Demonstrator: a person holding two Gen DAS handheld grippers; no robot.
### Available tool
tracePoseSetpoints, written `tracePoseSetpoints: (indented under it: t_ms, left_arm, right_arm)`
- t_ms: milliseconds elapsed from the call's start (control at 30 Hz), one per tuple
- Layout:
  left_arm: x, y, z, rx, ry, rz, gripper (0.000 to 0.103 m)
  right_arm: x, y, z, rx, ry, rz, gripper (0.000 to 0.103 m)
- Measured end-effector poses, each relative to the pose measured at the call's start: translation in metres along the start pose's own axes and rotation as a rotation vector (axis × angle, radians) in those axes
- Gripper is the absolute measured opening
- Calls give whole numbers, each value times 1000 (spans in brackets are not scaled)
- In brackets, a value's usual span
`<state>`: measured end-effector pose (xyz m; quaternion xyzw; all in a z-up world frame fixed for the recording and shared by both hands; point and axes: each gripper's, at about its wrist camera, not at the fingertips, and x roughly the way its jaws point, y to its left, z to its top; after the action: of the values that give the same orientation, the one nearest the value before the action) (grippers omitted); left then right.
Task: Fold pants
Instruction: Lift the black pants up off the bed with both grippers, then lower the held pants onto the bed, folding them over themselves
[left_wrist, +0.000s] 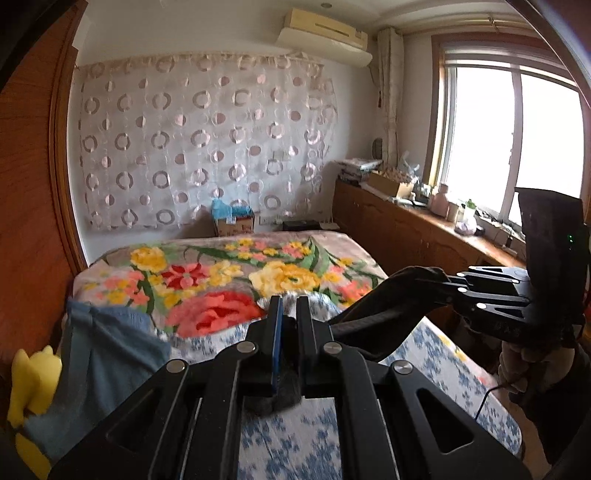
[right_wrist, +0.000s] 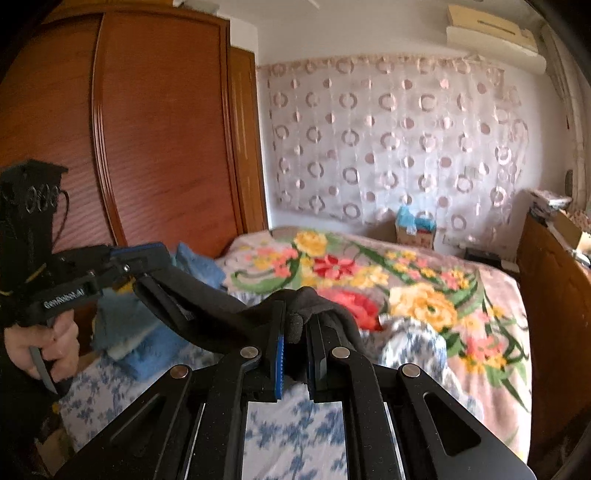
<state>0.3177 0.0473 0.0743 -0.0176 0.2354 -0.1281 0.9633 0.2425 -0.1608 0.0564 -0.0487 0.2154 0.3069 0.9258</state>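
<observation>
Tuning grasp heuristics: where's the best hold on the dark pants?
Probably where they are gripped now: along one edge, at two spread points, coming in roughly level from the near side. The left tongs and right tongs are each shut on the dark pants, and the cloth spans between them above the bed.

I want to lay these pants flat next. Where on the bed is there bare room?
Free: the blue-print sheet under both grippers, and the floral blanket beyond it. Crowded: the blue towels by the wardrobe and the bunched sheet at the blanket's edge.
</observation>
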Motion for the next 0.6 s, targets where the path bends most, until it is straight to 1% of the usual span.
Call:
tracePoseSetpoints:
  t_ms: [100,233,400,600]
  left_arm:
    - [-11,-7,-10,4,10,-5,8]
    - [-25,-21,-19,18,15,-17,8]
    - [-40,-36,-37,33,30,-33,8]
    - [-55,-52,-72,37,65,-50,8]
  right_arm:
    - [-10,1,3,12,23,-3,9]
    - [-35,11,12,10,24,-14,9]
    - [-63,24,-3,13,46,-30,9]
    - [-78,32,-23,58,101,-18,9]
